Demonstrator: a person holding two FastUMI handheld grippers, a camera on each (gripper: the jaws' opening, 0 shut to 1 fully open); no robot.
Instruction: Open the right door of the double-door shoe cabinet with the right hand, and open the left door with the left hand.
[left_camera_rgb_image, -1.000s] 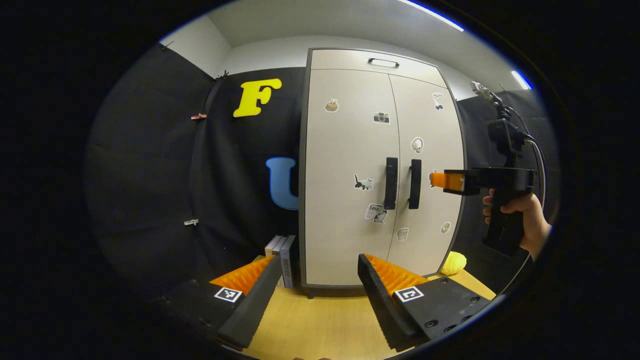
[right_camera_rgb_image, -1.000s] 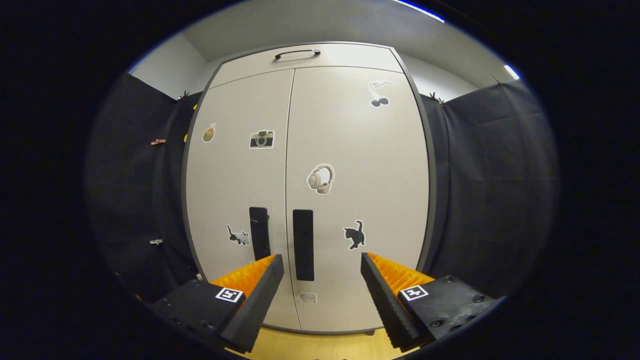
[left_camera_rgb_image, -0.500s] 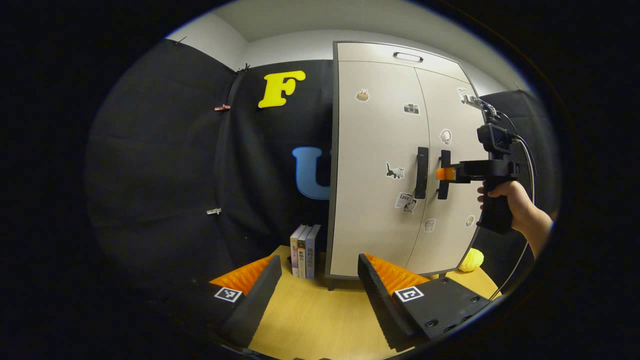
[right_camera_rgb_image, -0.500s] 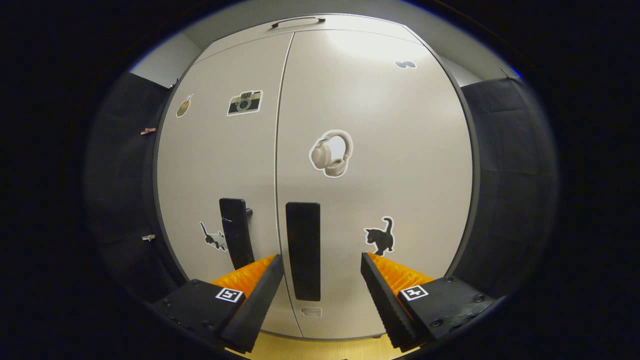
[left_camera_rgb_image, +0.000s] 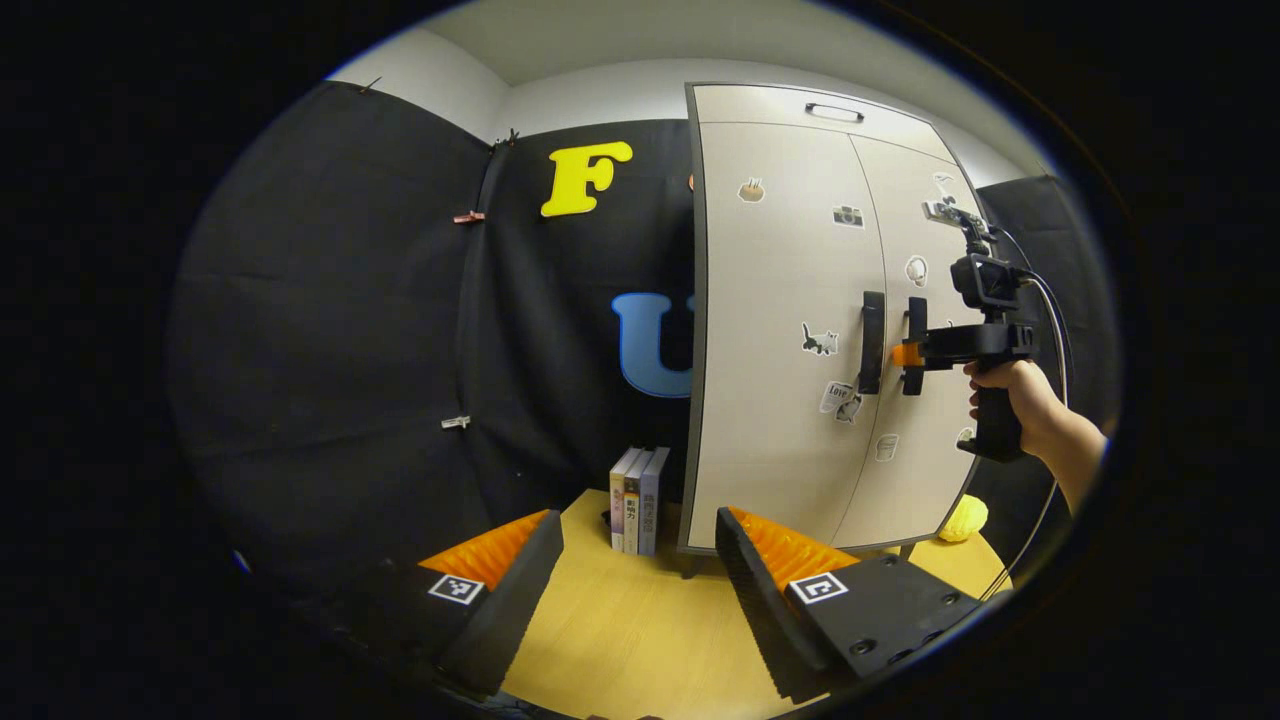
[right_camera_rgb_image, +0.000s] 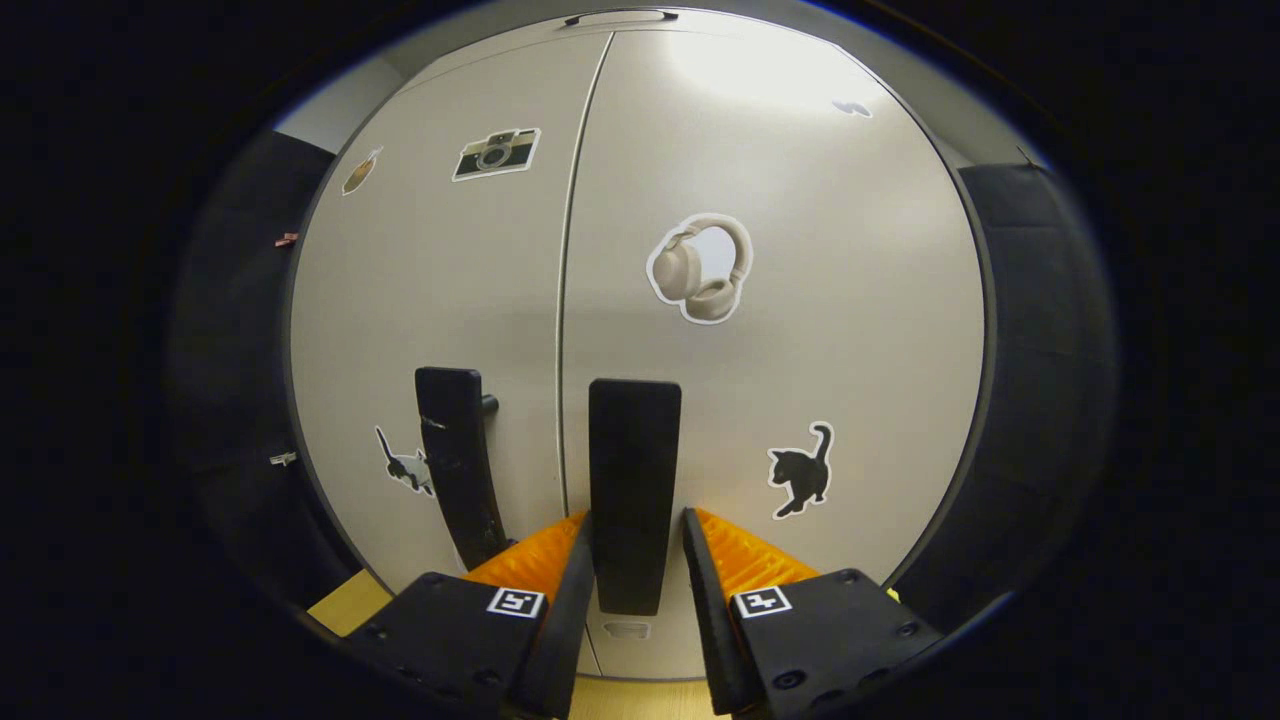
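Gripping the black vertical bar handle (right_camera_rgb_image: 634, 495) of the pale grey cabinet's shut right door (right_camera_rgb_image: 780, 330), the right gripper (right_camera_rgb_image: 634, 580) pinches it, so a pull comes next; the left gripper (left_camera_rgb_image: 640, 570) waits spread.

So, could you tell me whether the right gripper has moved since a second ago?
Yes: the right gripper advanced toward the cabinet and now closes around the right door handle.

Books' (left_camera_rgb_image: 634, 487) spine text (small) is illegible.
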